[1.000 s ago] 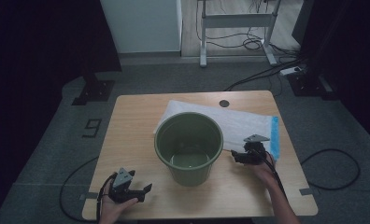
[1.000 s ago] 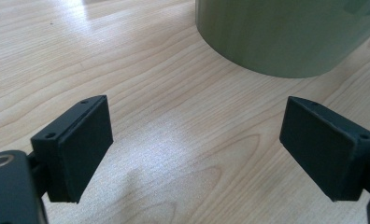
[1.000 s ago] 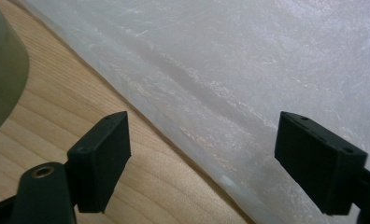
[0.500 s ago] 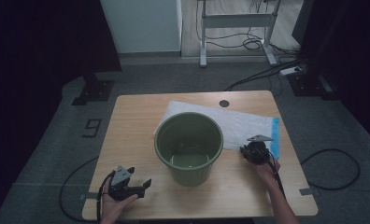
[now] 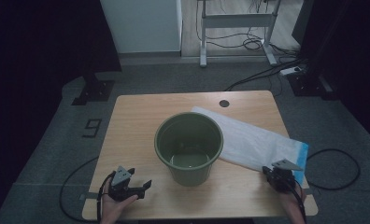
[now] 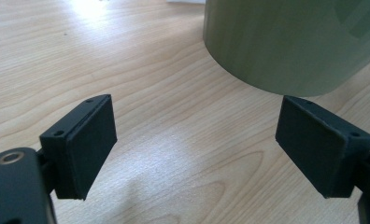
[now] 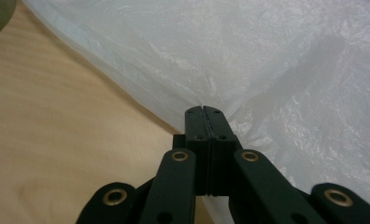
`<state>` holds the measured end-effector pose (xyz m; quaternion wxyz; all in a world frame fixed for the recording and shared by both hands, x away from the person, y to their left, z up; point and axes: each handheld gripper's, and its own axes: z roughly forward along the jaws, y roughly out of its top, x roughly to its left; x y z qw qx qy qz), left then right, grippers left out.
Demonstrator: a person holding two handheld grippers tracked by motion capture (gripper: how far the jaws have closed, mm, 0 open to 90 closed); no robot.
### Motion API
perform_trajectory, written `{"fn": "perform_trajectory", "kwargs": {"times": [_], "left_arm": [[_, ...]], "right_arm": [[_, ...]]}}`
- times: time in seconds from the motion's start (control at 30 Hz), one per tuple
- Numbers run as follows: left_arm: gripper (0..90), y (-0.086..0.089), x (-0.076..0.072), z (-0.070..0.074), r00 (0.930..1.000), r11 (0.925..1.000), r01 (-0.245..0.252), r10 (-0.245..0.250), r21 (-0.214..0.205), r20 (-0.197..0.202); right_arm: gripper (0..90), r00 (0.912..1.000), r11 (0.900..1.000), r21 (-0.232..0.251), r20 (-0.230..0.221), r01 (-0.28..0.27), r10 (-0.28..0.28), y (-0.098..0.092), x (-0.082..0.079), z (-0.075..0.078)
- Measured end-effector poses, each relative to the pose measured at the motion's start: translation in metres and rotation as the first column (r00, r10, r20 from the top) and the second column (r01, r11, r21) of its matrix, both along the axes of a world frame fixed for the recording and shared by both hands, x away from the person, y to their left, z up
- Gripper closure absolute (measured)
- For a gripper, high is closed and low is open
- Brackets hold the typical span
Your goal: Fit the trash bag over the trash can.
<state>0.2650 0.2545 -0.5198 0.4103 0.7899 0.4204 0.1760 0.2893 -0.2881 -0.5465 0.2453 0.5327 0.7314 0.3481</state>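
Observation:
A dark green bucket (image 5: 192, 176) stands upright in the middle of the wooden table (image 5: 131, 121). A white plastic bag (image 5: 253, 142) with a blue end lies flat to its right, one corner behind the bucket. My right gripper (image 5: 269, 172) is at the bag's near edge; its jaws have just been closing and are shut on that edge, as the right gripper view shows the tips (image 7: 204, 112) pinching the bag (image 7: 267, 60). My left gripper (image 5: 140, 181) rests near the table's front left, open and holding nothing, with the bucket (image 6: 290, 42) just beyond its pads (image 6: 92, 140).
A round cable hole (image 5: 224, 103) sits near the table's far edge. Cables trail from both grippers off the front edge. On the floor behind are a desk frame (image 5: 234, 21) and loose cables (image 5: 267, 74).
The right gripper went from open to shut on the bag's edge and moved right and toward the near edge, dragging the bag with it. The left gripper kept still.

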Motion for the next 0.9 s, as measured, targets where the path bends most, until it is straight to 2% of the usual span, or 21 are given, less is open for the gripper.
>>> {"fn": "perform_trajectory", "kwargs": {"times": [0.07,0.23,0.4,0.47,0.57,0.63,0.73,0.83,0.9], "left_arm": [[12.0,-0.001,0.0,-0.001,1.0,1.0,0.005,-0.005,0.003,-0.004],[12.1,-0.002,0.001,-0.002,0.9999,0.9999,0.009,-0.009,0.01,-0.011],[12.1,-0.003,0.001,-0.003,0.9999,0.9999,0.008,-0.008,0.01,-0.014],[12.1,-0.003,0.001,-0.004,0.9998,0.9999,0.009,-0.009,0.008,-0.017],[12.1,-0.004,0.001,-0.005,0.9997,0.9998,0.015,-0.014,0.012,-0.021],[12.1,-0.005,0.001,-0.005,0.9996,0.9998,0.017,-0.017,0.013,-0.022],[12.1,-0.005,0.001,-0.005,0.9996,0.9997,0.019,-0.018,0.014,-0.022],[12.1,-0.005,0.002,-0.006,0.9996,0.9997,0.018,-0.018,0.014,-0.023],[12.1,-0.005,0.002,-0.006,0.9996,0.9997,0.017,-0.017,0.016,-0.023]], "right_arm": [[88.6,0.9999,0.9999,0.011,-0.001,0.011,-0.011,-0.012,-0.013,0.0],[88.5,0.9997,0.9997,0.014,-0.014,0.02,-0.02,-0.029,-0.035,-0.004],[87.8,0.9989,0.999,0.02,-0.028,0.039,-0.038,-0.039,-0.043,-0.005],[87.6,0.9984,0.998,0.04,-0.032,0.049,-0.047,-0.042,-0.044,-0.005],[77.8,0.9984,0.9981,0.038,-0.03,0.049,-0.048,-0.041,-0.045,-0.005],[67.2,0.9984,0.9981,0.038,-0.028,0.049,-0.048,-0.039,-0.045,-0.005],[51.8,0.9992,0.9983,0.043,-0.001,0.039,-0.039,-0.03,-0.042,-0.001],[40.0,0.9995,0.9982,0.06,0.03,0.001,-0.003,-0.011,-0.032,0.005],[33.5,0.9985,0.998,0.051,0.041,-0.039,0.037,0.005,-0.023,0.007]]}}
